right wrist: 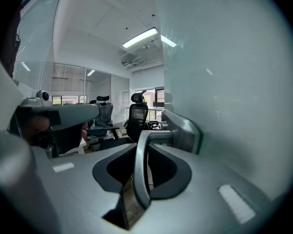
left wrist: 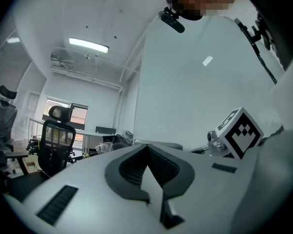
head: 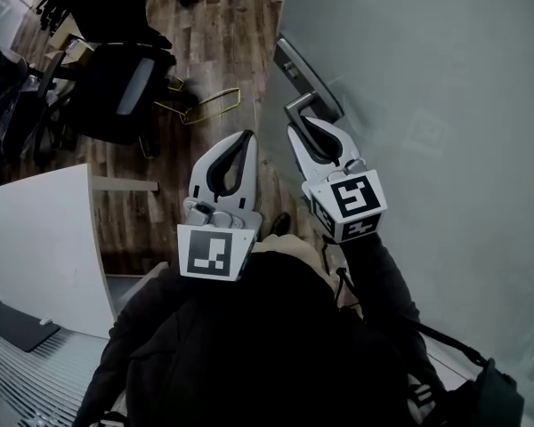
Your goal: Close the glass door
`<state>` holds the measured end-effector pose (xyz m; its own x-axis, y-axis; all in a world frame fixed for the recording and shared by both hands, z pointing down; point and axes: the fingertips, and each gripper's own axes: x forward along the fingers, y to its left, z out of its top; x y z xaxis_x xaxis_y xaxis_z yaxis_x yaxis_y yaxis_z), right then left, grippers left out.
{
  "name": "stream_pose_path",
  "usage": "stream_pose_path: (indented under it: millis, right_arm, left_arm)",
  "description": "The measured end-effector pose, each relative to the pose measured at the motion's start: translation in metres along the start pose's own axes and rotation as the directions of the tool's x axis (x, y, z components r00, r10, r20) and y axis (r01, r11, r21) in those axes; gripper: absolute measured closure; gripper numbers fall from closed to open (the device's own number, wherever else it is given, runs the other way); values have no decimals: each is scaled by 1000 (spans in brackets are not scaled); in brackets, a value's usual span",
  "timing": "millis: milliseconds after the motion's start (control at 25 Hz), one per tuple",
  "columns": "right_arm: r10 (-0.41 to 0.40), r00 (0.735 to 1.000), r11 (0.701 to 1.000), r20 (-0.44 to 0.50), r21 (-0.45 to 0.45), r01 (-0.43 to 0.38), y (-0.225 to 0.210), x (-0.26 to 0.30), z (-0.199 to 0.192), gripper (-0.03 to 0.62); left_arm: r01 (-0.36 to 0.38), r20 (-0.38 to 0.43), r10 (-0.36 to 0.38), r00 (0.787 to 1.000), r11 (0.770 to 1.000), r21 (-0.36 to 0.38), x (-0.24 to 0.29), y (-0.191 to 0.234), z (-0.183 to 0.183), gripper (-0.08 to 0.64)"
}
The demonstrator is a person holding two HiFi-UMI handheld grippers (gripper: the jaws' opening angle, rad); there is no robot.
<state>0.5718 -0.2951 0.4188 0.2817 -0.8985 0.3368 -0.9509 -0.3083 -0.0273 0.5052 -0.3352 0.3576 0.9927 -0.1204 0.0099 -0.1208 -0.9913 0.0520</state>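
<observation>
The frosted glass door (head: 427, 78) fills the right of the head view, and its edge carries a metal lever handle (head: 301, 105) on a lock plate (head: 295, 65). My right gripper (head: 308, 124) is shut on that handle. In the right gripper view the lever (right wrist: 140, 169) runs down between the two jaws, with the door pane (right wrist: 234, 82) close on the right. My left gripper (head: 244, 137) hovers just left of the door edge and touches nothing. Its jaws meet at the tips (left wrist: 147, 147) with nothing between them.
Black office chairs (head: 116, 78) stand on the wooden floor beyond the door edge. A yellow wire frame (head: 205, 105) lies near them. A white desk (head: 44, 238) is at the left. The person's dark jacket (head: 249, 345) fills the bottom.
</observation>
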Motion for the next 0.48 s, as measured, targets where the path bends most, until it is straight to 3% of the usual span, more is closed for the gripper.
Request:
stream_pose_path:
  millis: [280,480]
  right_arm:
    - [53,998,999,18,-11,-53,62,-8,-3,527]
    - [109,994,994,9,-33,-108,101,-14,-7,526]
  left_arm:
    - [-39,8,39,999,999,1,-62,2,-3,563]
    - [-118,5,118,993,993,0,-111,0,-7,563]
